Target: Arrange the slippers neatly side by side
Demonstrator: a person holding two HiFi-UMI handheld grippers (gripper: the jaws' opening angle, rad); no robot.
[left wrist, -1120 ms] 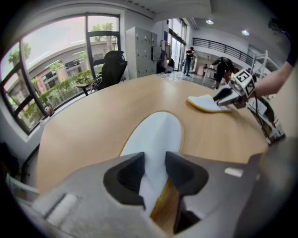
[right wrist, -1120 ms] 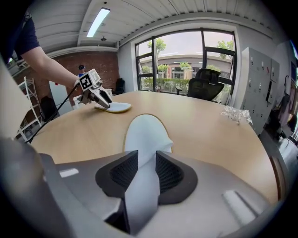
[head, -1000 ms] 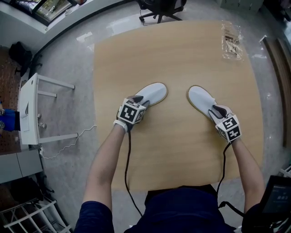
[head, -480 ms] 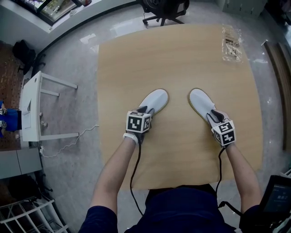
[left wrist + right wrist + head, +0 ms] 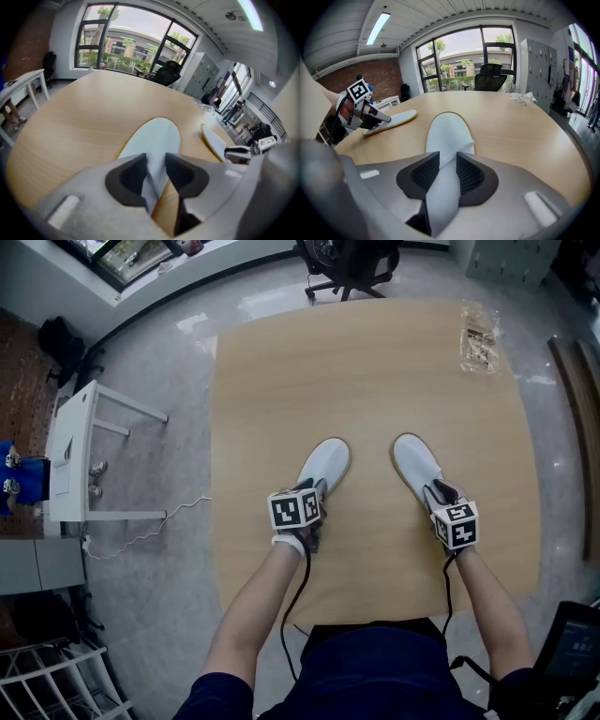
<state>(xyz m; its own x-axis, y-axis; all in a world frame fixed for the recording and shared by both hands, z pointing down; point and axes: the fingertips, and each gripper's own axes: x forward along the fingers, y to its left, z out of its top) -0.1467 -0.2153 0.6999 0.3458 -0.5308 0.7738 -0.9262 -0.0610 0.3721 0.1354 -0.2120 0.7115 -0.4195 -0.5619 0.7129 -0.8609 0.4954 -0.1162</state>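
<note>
Left hand-held gripper (image 5: 316,491): slants steeply down and away from the person, marker cube on top. Left forearm (image 5: 258,606) reaches in over the near edge of the surface (image 5: 375,362). Its jaws have just been closing. They stand narrow, pinching the heel edge of the left slipper (image 5: 325,463), which runs between the pads.

Right hand-held gripper (image 5: 439,493): similar downward slant, right forearm (image 5: 487,601) coming in from the near right. Jaws narrow, clamped on the heel end of the right slipper (image 5: 414,463).

Slippers: two, white, on the wooden surface toward its near half. Toes point away and lean slightly toward each other, with bare wood between the two.

Clear packet (image 5: 478,329): far right corner, well apart from both slippers.
</note>
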